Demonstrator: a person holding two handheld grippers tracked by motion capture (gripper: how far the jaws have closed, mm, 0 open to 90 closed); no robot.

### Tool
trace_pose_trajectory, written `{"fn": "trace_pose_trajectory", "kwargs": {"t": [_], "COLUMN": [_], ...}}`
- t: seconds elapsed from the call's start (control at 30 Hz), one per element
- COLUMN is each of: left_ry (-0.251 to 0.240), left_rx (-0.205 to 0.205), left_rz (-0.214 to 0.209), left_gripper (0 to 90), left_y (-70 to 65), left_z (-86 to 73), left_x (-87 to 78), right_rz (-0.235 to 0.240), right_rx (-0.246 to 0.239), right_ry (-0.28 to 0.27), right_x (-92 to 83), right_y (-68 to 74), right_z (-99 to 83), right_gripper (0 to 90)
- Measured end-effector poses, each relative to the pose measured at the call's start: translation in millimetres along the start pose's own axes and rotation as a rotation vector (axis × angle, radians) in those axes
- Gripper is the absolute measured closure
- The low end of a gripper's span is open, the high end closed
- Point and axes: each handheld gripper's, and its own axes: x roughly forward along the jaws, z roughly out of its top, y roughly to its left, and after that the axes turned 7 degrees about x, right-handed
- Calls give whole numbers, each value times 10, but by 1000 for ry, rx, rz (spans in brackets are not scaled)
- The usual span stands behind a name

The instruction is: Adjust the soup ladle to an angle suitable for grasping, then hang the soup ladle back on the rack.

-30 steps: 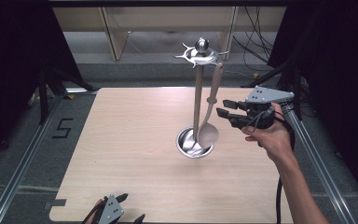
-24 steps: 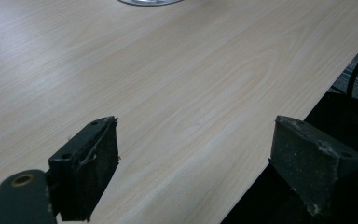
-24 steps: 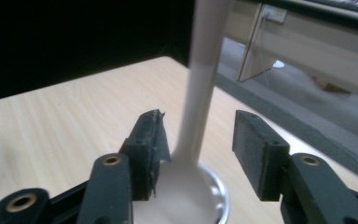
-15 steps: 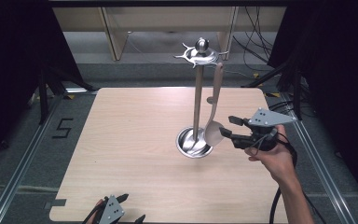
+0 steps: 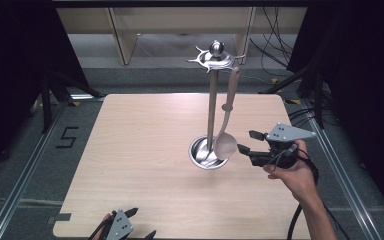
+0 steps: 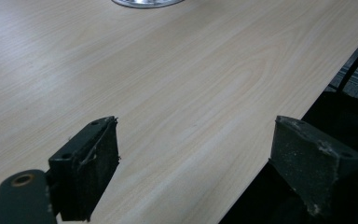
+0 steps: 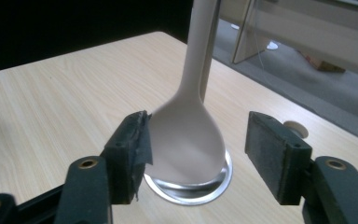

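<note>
The left claw [image 5: 139,226] lies at the near edge of the table [image 5: 130,150], its jaws wide apart and holding nothing. Farther in, the right claw [image 5: 246,142] is wide around the bowl of the spoon [image 5: 226,142], which hangs from the metal stand [image 5: 211,100].

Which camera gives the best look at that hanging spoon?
The high view: the whole spoon hangs from the stand. The right gripper view shows its bowl close up between open jaws; the left gripper view shows the stand's base edge.
</note>
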Motion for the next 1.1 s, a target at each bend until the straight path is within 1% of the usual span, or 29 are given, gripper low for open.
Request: {"fn": "trace_pose_trajectory", "kwargs": {"t": [0.07,0.1,0.13,0.17,0.2,0.23,0.27,0.3,0.33,0.37,0.4,0.43,0.47,0.53,0.57,0.6,0.63,0.7,0.77,0.8,0.83,0.87,0.9,0.93,0.97,1.0,1.03,1.07,1.1], "left_ry": [1,1,1,2,2,-4,1,0,5,5,2,0,-1,-1,-3,-10,-12,-12,-14,-11,-10,-11,-6,-5,-5,-5,2,7,5], "left_rx": [-1,0,0,2,-28,-33,-20,-5,-26,-20,-18,-35,-35,-34,-35,-43,-45,-46,-51,-43,-34,-50,-31,-11,-45,-41,-24,-20,-21], "left_rz": [1,0,1,0,0,-4,-1,-2,2,-2,0,-3,-4,-2,-3,-4,-4,-4,-6,-5,-5,-3,-3,-4,-4,-5,-2,-5,-4], "left_gripper": [147,147,147,147,147,147,147,148,148,147,147,147,147,147,147,147,147,147,147,147,147,147,147,147,147,148,147,147,147], "left_y": [0,0,-1,-1,-20,-26,-18,-7,-19,-15,-14,-18,-19,-18,-19,-22,-22,-21,-19,-11,-6,-19,-13,-1,-22,-22,-13,-11,-10], "left_z": [-1,-2,-2,-1,-5,-4,-3,-3,-5,-4,-3,-2,-2,-3,-5,-6,-6,-9,-10,-6,-3,-5,-3,-1,-5,-4,-2,-2,0], "left_x": [0,0,0,0,3,6,4,9,10,4,3,7,9,15,16,19,19,18,18,15,12,17,6,5,10,10,3,-2,-1], "right_rz": [9,4,15,4,2,2,6,2,-6,-5,-5,-4,-14,-11,-11,-8,-7,0,-5,-18,-14,-14,-19,-14,-15,-15,-22,-25,-17], "right_rx": [-16,-10,-13,-1,8,12,7,-10,4,27,27,35,32,43,33,32,40,49,54,52,70,75,62,68,76,71,80,68,90], "right_ry": [17,11,25,13,22,32,44,38,31,52,52,56,45,60,53,68,61,82,84,75,91,91,78,90,95,95,93,90,103], "right_x": [-1,3,-3,2,-7,-13,-22,-22,-23,-41,-41,-42,-37,-44,-40,-51,-49,-71,-88,-97,-121,-134,-140,-159,-169,-178,-190,-201,-222], "right_y": [-29,-32,-41,-35,-37,-43,-58,-72,-68,-68,-68,-72,-84,-82,-91,-98,-100,-113,-128,-140,-141,-148,-163,-172,-175,-190,-192,-212,-209], "right_z": [-22,-48,-56,-80,-95,-107,-122,-135,-150,-178,-178,-189,-217,-248,-264,-280,-307,-338,-378,-398,-413,-433,-453,-474,-486,-502,-518,-528,-542], "right_gripper": [394,392,390,389,386,384,382,381,380,377,377,375,373,372,371,371,371,371,370,370,370,370,370,370,370,370,370,369,369]}}
